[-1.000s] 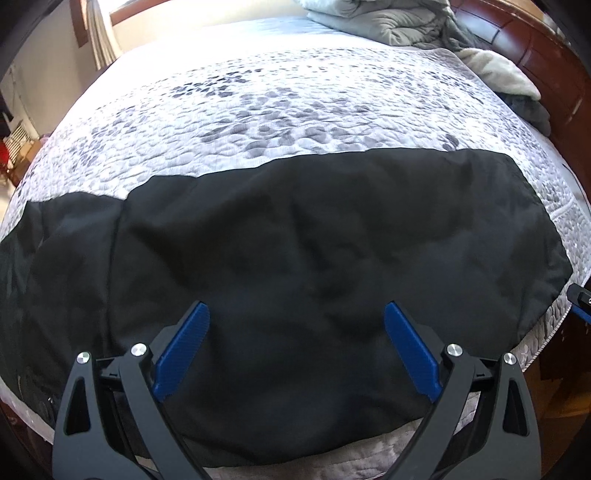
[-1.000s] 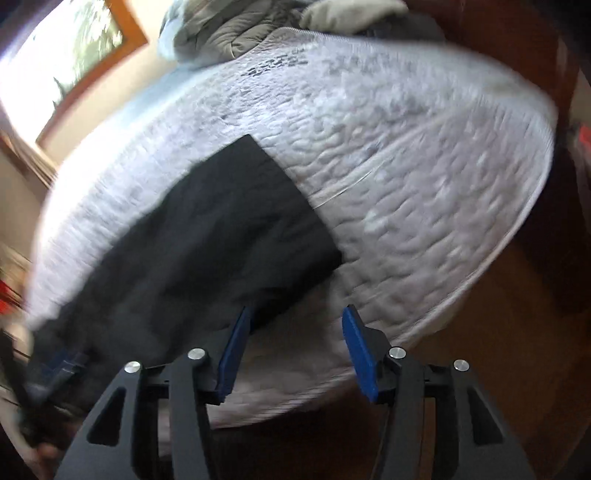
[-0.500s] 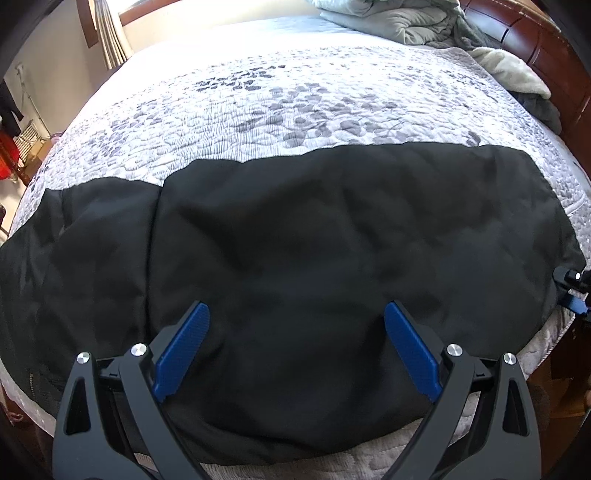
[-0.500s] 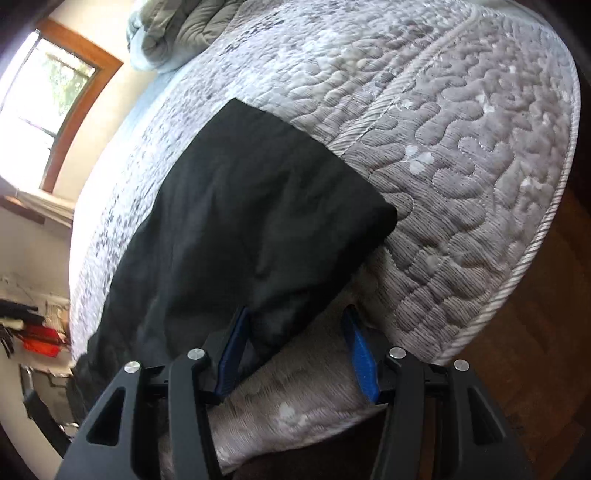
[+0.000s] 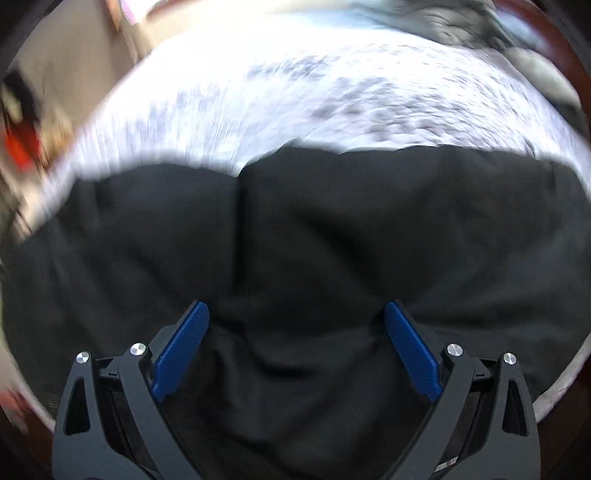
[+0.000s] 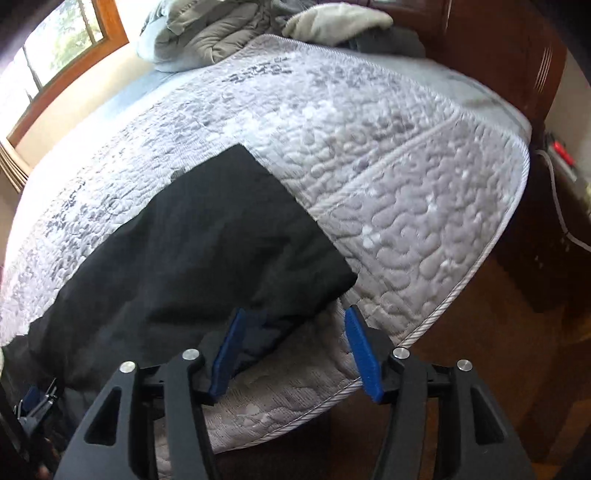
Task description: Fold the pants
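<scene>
Black pants (image 5: 332, 240) lie spread across the near side of a quilted grey bed (image 5: 295, 96), with a fold edge running down left of centre. My left gripper (image 5: 297, 325) is open wide, low over the pants near the bed's front edge. In the right wrist view the pants' end (image 6: 207, 251) lies near the bed's corner. My right gripper (image 6: 291, 328) is open at the near corner of that end, its left finger (image 6: 229, 350) over the black cloth, its right finger (image 6: 360, 354) over the quilt.
A heap of grey bedding (image 6: 229, 29) lies at the far end of the bed. A dark wooden frame (image 6: 498, 55) and a power strip with a white cable (image 6: 561, 155) stand to the right. Wooden floor (image 6: 498, 350) lies beyond the bed's corner.
The left gripper has moved in lower and leftward over the pants; its view is blurred. The right gripper has tilted and stays at the pants' corner, still open.
</scene>
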{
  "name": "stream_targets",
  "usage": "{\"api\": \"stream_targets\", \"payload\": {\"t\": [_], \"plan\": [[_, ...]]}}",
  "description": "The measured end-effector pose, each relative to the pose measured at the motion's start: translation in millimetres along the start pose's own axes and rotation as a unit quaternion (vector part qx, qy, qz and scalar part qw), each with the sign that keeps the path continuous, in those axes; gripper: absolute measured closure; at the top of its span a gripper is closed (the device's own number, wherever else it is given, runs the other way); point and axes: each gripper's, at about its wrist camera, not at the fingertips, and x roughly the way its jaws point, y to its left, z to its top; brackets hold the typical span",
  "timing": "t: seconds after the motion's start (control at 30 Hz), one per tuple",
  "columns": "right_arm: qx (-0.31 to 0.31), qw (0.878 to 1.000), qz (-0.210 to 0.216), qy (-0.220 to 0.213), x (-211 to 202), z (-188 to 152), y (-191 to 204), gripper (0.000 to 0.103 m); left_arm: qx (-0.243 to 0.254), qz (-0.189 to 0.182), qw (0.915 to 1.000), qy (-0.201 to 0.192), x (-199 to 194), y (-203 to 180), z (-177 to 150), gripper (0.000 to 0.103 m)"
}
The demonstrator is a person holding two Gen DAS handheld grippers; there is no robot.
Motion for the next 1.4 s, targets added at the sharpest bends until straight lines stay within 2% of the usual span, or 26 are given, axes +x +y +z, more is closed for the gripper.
{"api": "stream_targets", "payload": {"t": [0.03,0.07,0.1,0.17,0.2,0.27,0.37,0.47,0.53,0.57,0.6,0.63,0.67,0.7,0.77,0.8,0.83,0.9,0.97,1.0,1.17,1.27,1.4], "plan": [[-0.005,1.000,-0.014,-0.007,-3,-1,4,0.046,-0.017,-0.005,0.9998,-0.004,-5,10,1,0.029],[-0.009,0.999,-0.027,-0.015,-7,0,6,0.046,-0.027,-0.006,0.9996,-0.009,-12,17,2,0.031],[-0.012,0.998,-0.045,-0.031,-14,-1,10,0.046,-0.033,-0.006,0.9993,-0.014,-22,26,2,0.030],[-0.019,0.997,-0.045,-0.055,-25,-1,15,0.046,-0.038,0.004,0.9989,-0.025,-39,41,-2,0.016],[-0.028,0.997,-0.028,-0.068,-34,-3,24,0.045,-0.042,0.015,0.9984,-0.034,-47,50,-7,0.007],[-0.048,0.996,0.024,-0.074,-43,-10,44,0.039,-0.051,0.034,0.9971,-0.045,-58,68,-18,0.007],[-0.102,0.987,0.116,-0.049,-45,-24,87,0.037,-0.063,0.029,0.9974,-0.019,-59,90,-32,0.007],[-0.155,0.974,0.167,-0.020,-42,-44,135,0.037,-0.070,0.033,0.9970,0.011,-60,113,-50,0.007],[-0.189,0.957,0.218,0.013,-38,-66,173,0.037,-0.073,0.029,0.9969,0.008,-69,131,-61,0.007],[-0.196,0.952,0.233,0.027,-37,-74,184,0.037,-0.071,-0.005,0.9975,0.007,-74,141,-66,0.007],[-0.211,0.941,0.260,0.054,-33,-87,204,0.037,-0.071,-0.018,0.9972,0.011,-78,146,-70,0.007],[-0.221,0.934,0.274,0.067,-34,-96,216,0.037,-0.076,-0.012,0.9969,0.018,-80,150,-73,0.007],[-0.234,0.924,0.292,0.081,-34,-105,228,0.037,-0.088,0.025,0.9956,0.022,-84,156,-77,0.007],[-0.252,0.910,0.315,0.094,-36,-118,243,0.040,-0.096,0.037,0.9945,0.019,-88,161,-80,0.007],[-0.275,0.896,0.334,0.097,-44,-138,263,0.040,-0.109,0.012,0.9939,0.005,-96,172,-85,0.007],[-0.293,0.888,0.343,0.095,-47,-148,273,0.040,-0.114,0.012,0.9934,-0.001,-98,176,-86,0.007],[-0.304,0.884,0.342,0.094,-49,-155,280,0.040,-0.117,0.024,0.9928,-0.010,-98,179,-85,0.007],[-0.324,0.890,0.307,0.096,-45,-167,291,0.040,-0.114,0.053,0.9920,-0.006,-88,186,-85,0.007],[-0.340,0.895,0.268,0.106,-26,-174,298,0.041,-0.118,0.051,0.9914,0.026,-66,196,-84,0.006],[-0.339,0.897,0.262,0.112,-18,-176,298,0.041,-0.122,0.041,0.9913,0.028,-60,199,-83,0.006],[-0.351,0.892,0.266,0.100,-22,-172,298,0.041,-0.128,0.037,0.9910,0.009,-64,202,-80,0.006],[-0.353,0.890,0.281,0.070,-43,-156,299,0.039,-0.120,0.039,0.9918,-0.016,-79,204,-75,0.006],[-0.346,0.880,0.319,0.067,-55,-134,333,0.039,-0.129,0.055,0.9898,-0.027,-80,215,-65,0.006]]}}
